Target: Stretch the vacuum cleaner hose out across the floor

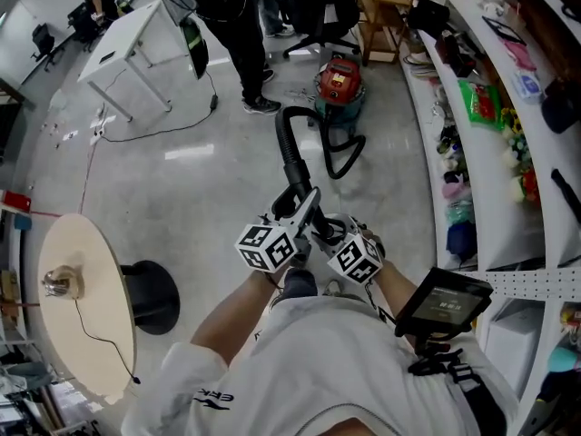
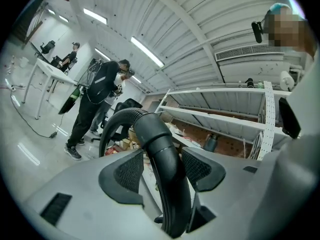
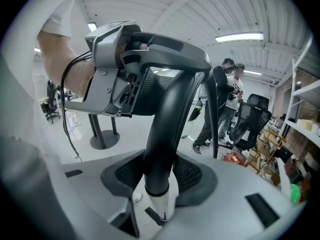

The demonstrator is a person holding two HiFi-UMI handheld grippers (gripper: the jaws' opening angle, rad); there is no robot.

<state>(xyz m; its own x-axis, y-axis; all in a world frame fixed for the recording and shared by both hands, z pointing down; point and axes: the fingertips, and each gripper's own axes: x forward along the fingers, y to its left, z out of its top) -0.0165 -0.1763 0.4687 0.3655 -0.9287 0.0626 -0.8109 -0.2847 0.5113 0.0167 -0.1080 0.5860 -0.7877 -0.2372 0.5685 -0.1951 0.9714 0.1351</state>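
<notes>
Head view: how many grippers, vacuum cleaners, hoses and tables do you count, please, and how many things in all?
Grippers: 2, the left gripper and the right gripper, both shut on the hose
Vacuum cleaner: 1
Hose: 1
Tables: 2, the round table and the white desk
Total: 6

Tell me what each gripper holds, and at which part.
Both hold the vacuum cleaner hose at its rigid black end tube: the left gripper clamps the curved section beside the ribbed part, the right gripper the straight section near its tip.
</notes>
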